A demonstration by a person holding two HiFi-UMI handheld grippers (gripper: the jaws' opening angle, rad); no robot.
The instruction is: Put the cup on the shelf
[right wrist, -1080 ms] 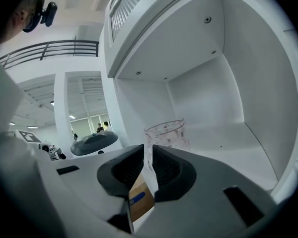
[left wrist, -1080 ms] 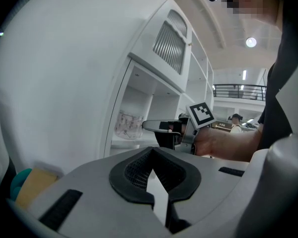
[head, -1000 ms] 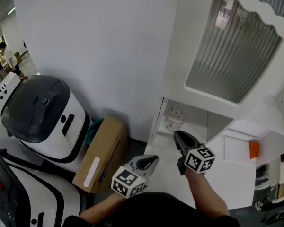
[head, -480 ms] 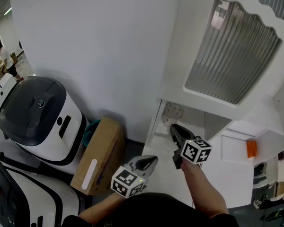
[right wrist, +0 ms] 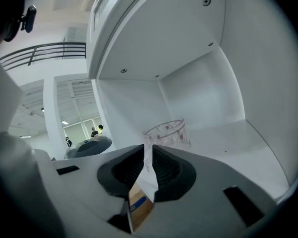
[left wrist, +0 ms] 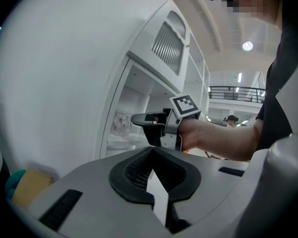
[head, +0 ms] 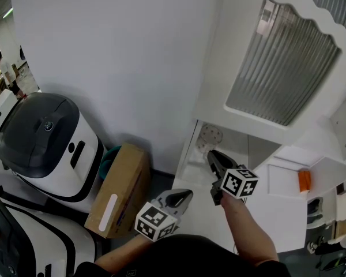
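A clear cup [head: 210, 136] with a faint pattern is inside the open niche of the white shelf [head: 242, 140]. My right gripper [head: 212, 154] reaches into that niche. Its jaws stand close together at the cup's near wall, which seems pinched between them. In the right gripper view the cup [right wrist: 166, 132] shows just past the right gripper [right wrist: 148, 150], low over the shelf floor [right wrist: 233, 135]. My left gripper [head: 183, 196] hangs back below the shelf, shut and empty. In the left gripper view, the left gripper [left wrist: 151, 151] points toward the cup [left wrist: 120, 123] and the right gripper [left wrist: 136, 119].
A ribbed glass door [head: 282, 68] hangs above the niche. To the left stand a white machine with a dark lid [head: 43, 137] and a cardboard box [head: 118, 192]. An orange item [head: 304, 180] lies on a lower white surface at the right.
My right gripper has shifted a little left and deeper toward the niche, and the cup went with it. The left gripper stayed where it was.
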